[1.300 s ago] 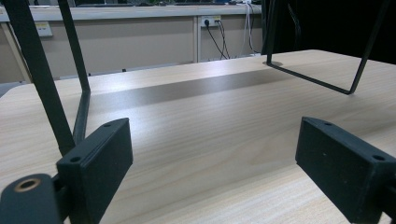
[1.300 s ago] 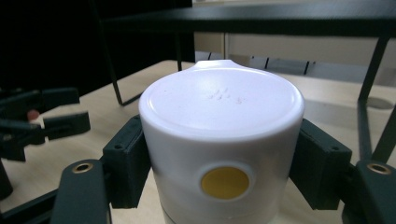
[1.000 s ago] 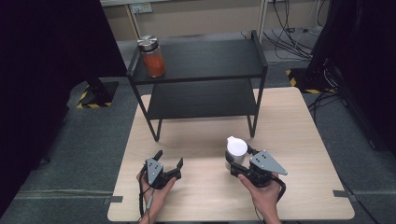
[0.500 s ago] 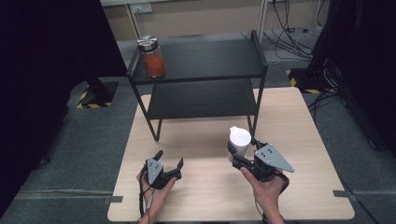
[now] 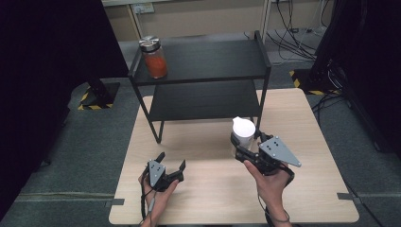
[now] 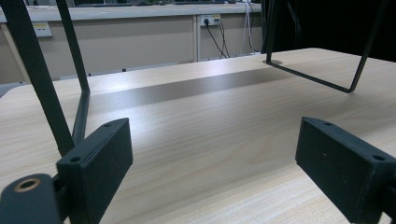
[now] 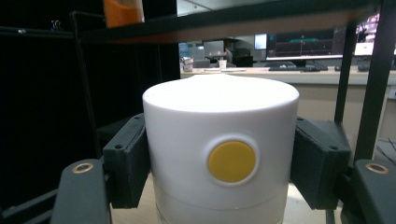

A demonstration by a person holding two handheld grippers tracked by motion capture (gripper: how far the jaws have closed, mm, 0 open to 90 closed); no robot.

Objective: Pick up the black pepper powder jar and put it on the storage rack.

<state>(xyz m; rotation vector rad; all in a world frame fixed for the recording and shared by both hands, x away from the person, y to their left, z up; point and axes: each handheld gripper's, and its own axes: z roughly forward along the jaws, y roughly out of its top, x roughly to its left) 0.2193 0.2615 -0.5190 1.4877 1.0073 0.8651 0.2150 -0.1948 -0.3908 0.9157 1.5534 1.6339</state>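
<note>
Right tool (image 5: 243, 144) clamps white container (image 5: 243, 130) upright.

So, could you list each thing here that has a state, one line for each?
White container: lid on, upright, gripped by the right claw, in front of the shelf.
Right claw: shut on the white container, pads on both sides.
Left claw: open, nothing between its jaws, low over the table.
Jar: lid on, upright, orange contents, on the top level of the black shelf.
</note>
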